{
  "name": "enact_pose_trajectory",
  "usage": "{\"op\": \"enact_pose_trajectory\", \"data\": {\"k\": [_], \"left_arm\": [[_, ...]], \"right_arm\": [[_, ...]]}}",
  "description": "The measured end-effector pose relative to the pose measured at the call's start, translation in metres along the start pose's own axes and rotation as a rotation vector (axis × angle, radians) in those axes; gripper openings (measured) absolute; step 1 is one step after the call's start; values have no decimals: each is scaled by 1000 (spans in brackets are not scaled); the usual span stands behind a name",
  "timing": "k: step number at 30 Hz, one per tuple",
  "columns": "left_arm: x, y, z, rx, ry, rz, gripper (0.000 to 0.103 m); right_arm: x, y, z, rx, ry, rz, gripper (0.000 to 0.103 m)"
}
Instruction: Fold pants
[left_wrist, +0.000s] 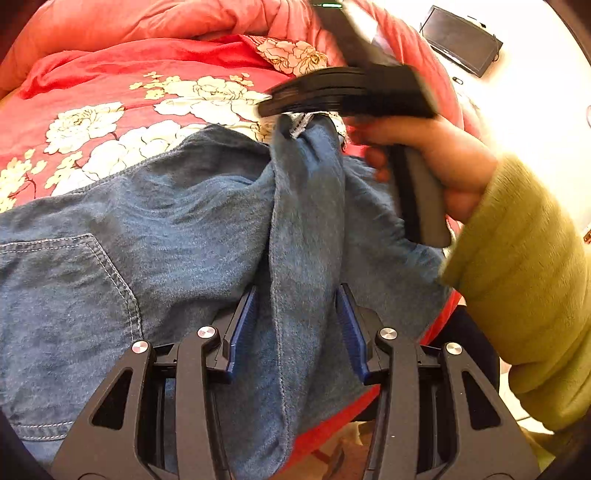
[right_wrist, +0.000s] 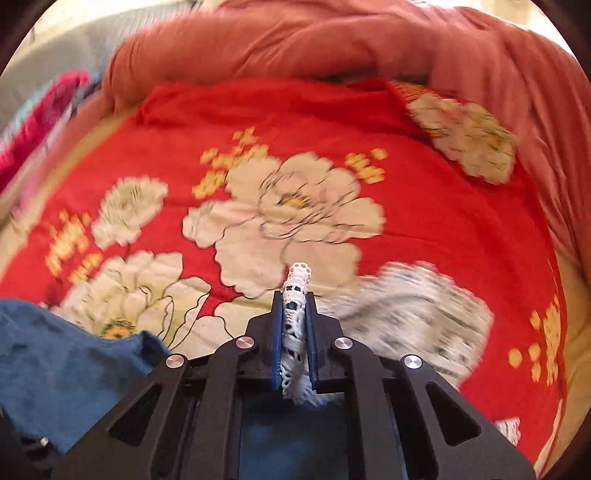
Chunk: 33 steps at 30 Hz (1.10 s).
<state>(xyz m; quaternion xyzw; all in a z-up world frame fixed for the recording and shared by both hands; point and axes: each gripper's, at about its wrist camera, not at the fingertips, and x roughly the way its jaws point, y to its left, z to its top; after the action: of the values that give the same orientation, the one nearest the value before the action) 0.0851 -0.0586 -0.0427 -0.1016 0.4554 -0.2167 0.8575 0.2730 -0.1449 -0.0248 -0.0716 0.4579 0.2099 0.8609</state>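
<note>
Denim pants (left_wrist: 155, 229) lie spread on a red bedspread (left_wrist: 110, 85) printed with cream flowers, a stitched back pocket (left_wrist: 55, 280) showing at the left of the left wrist view. A raised fold of the denim runs up the middle of that view, from between the left gripper (left_wrist: 297, 328) to the right gripper (left_wrist: 280, 103) above. The left gripper's blue pads (left_wrist: 240, 332) stand on either side of the fold with a gap on each side, so its jaws are parted and not pressing the cloth. The right gripper, held by a hand (left_wrist: 436, 162) in an olive-green sleeve (left_wrist: 524, 280), is closed on the white lace trim (right_wrist: 295, 314) at the pants' edge; the lace sticks out past its fingertips. A rumpled coral quilt (right_wrist: 332, 40) lies along the far side of the bed.
</note>
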Motion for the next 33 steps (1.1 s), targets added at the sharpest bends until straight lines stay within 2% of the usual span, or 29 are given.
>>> {"op": "enact_pose_trajectory", "data": {"k": [3, 9, 11, 13, 14, 17, 22, 25, 27, 29, 30, 32, 33], "left_arm": [[-4, -1, -1, 5, -14, 5, 44], [-2, -15, 5, 55, -29, 45, 44], [-1, -23, 5, 90, -30, 61, 35], [1, -32, 3, 144, -29, 85, 16], [3, -34, 2, 162, -24, 90, 13], [7, -40, -1, 192, -5, 94, 12], [12, -48, -8, 255, 9, 125, 12], [18, -51, -8, 279, 20, 139, 12], [20, -52, -8, 284, 25, 141, 11], [20, -53, -6, 289, 27, 142, 1], [20, -53, -5, 291, 29, 139, 1], [17, -54, -5, 295, 31, 138, 0], [16, -55, -4, 295, 33, 133, 0]], "right_arm": [[-33, -25, -11, 90, -58, 34, 8], [-107, -74, -61, 291, -177, 70, 8], [-130, -85, -85, 346, -202, 70, 8], [-145, -95, -106, 398, -215, 69, 8], [-155, -102, -122, 446, -223, 78, 8], [-167, -114, -154, 526, -227, 101, 8], [-165, -126, -196, 604, -171, 136, 11], [-165, -130, -206, 624, -169, 161, 11], [-166, -132, -208, 628, -174, 175, 18], [-166, -135, -207, 633, -181, 187, 21], [-165, -136, -207, 635, -183, 187, 21], [-164, -139, -207, 640, -186, 189, 9], [-166, -140, -208, 646, -187, 201, 9]]}}
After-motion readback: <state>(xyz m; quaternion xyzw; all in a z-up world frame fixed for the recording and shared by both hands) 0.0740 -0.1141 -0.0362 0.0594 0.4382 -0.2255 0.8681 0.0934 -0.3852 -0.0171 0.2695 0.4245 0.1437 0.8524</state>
